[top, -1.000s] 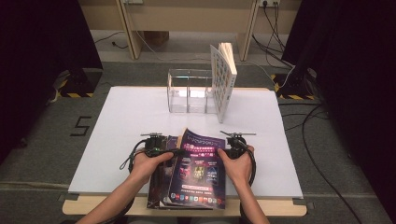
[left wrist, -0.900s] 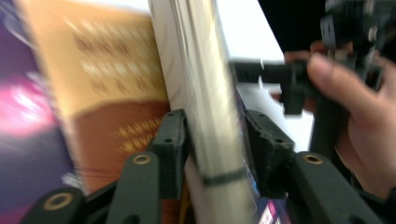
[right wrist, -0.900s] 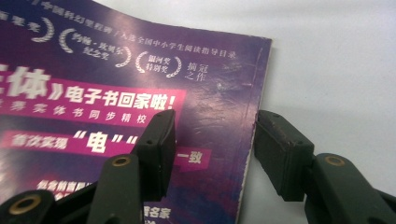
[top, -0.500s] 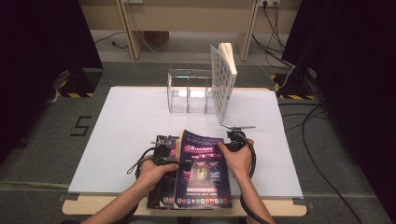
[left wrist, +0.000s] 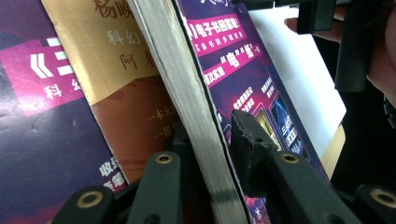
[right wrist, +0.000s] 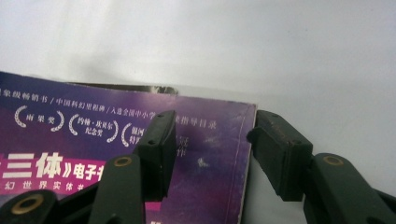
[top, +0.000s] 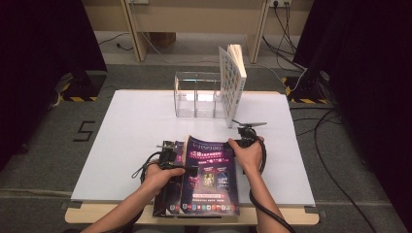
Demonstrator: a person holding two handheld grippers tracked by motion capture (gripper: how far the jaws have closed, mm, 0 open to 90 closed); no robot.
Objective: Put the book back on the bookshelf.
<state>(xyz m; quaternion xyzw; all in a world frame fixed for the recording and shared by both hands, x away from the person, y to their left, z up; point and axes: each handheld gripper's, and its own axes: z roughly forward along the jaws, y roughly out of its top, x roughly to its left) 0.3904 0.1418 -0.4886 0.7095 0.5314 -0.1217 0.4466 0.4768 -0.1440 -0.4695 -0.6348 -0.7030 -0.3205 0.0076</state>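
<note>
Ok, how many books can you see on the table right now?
3. A purple book is tilted up at the near edge, a second book lies under it, and a white book stands upright by the clear organizer at the back. More may be hidden underneath.

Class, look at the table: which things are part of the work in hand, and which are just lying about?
In use:
purple book
left gripper, jaws either side of its page edge
right gripper, at its corner

Lying about:
book underneath
clear rack
white book, standing upright

Glossy paper cover on the purple book (top: 210, 177), matt white table sheet (top: 131, 131), clear plastic organiser (top: 197, 94)
</note>
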